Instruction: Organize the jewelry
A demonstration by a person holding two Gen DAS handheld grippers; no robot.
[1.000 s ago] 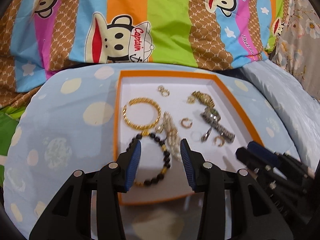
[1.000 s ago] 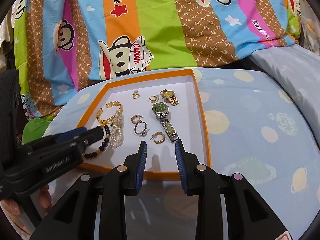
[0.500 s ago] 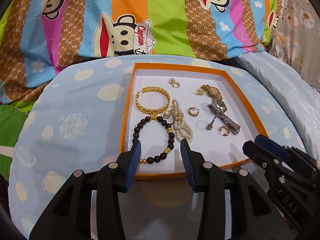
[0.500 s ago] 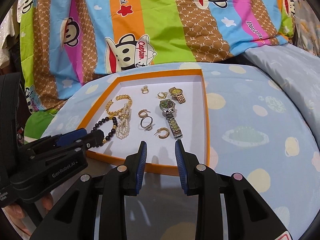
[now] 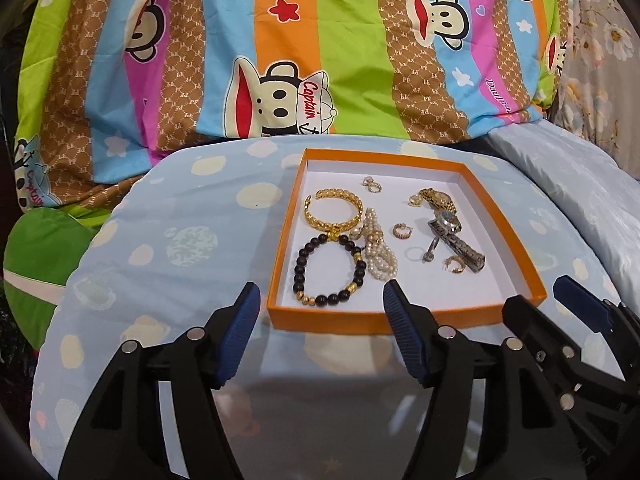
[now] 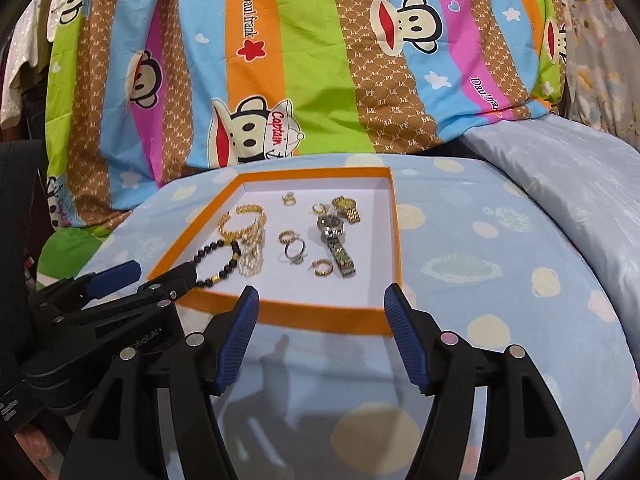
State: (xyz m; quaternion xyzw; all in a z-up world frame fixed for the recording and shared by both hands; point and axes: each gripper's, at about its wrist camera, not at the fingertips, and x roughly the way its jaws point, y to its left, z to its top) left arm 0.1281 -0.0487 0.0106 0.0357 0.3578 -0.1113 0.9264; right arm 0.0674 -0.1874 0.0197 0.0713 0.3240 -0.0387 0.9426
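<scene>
An orange-rimmed tray (image 5: 324, 315) (image 6: 320, 316) with a white floor sits on a blue dotted cushion. In it lie a gold bangle (image 5: 334, 210), a black bead bracelet (image 5: 330, 270), a pearl bracelet (image 5: 380, 250), a silver watch (image 5: 456, 240) (image 6: 336, 240), a gold watch (image 5: 438, 198), hoop earrings (image 5: 454, 264) and rings (image 6: 296, 250). My left gripper (image 5: 322, 300) is open and empty, just in front of the tray's near rim. My right gripper (image 6: 320, 306) is open and empty at the same rim, further right. Each gripper shows in the other's view (image 5: 568, 304) (image 6: 120, 280).
A striped monkey-print blanket (image 5: 304, 60) rises behind the cushion (image 6: 500, 260). A pale blue pillow (image 6: 580, 168) lies at the right. A green cloth (image 5: 40, 248) lies at the left.
Both grippers have pulled back from over the tray to its near edge and have opened wider. The jewelry has not moved.
</scene>
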